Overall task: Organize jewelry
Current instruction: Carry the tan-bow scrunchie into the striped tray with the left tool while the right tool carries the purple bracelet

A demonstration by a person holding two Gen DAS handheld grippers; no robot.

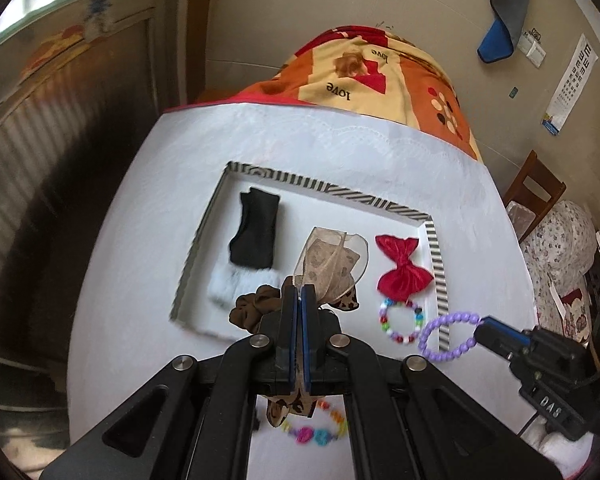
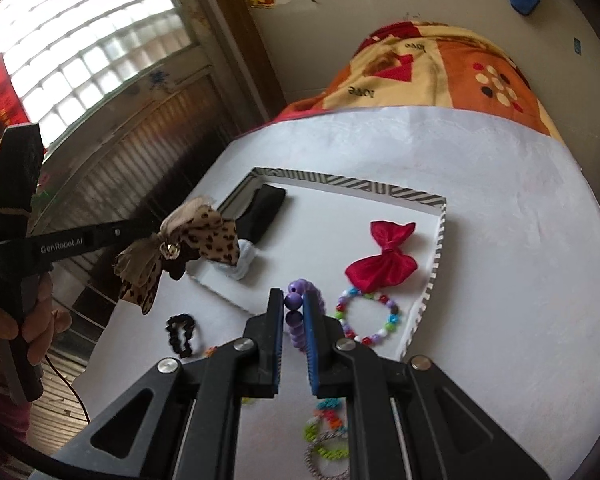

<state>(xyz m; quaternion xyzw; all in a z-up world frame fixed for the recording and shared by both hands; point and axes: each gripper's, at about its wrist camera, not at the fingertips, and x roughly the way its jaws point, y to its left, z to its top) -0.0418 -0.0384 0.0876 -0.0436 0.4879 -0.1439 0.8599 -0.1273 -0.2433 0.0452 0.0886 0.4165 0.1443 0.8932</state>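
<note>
My left gripper point(image 1: 299, 292) is shut on a leopard-print bow with sheer ribbon point(image 1: 332, 264), held above the near edge of the striped-rim white tray point(image 1: 436, 256); the bow also shows in the right wrist view point(image 2: 196, 240). My right gripper point(image 2: 293, 300) is shut on a purple bead bracelet point(image 2: 300, 312), held just before the tray's near right corner; the bracelet also shows in the left wrist view point(image 1: 448, 336). In the tray lie a red bow point(image 1: 402, 268), a multicolour bead bracelet point(image 1: 400, 322), a black and white fur piece point(image 1: 252, 244) and a brown scrunchie point(image 1: 252, 308).
On the white tabletop point(image 2: 500, 200) before the tray lie a black scrunchie point(image 2: 182, 334), a colourful bead bracelet point(image 1: 316, 432) and green and orange bead pieces with a metal ring point(image 2: 328, 440). A patterned blanket point(image 1: 380, 76) covers the far end. A wooden chair point(image 1: 536, 192) stands at the right.
</note>
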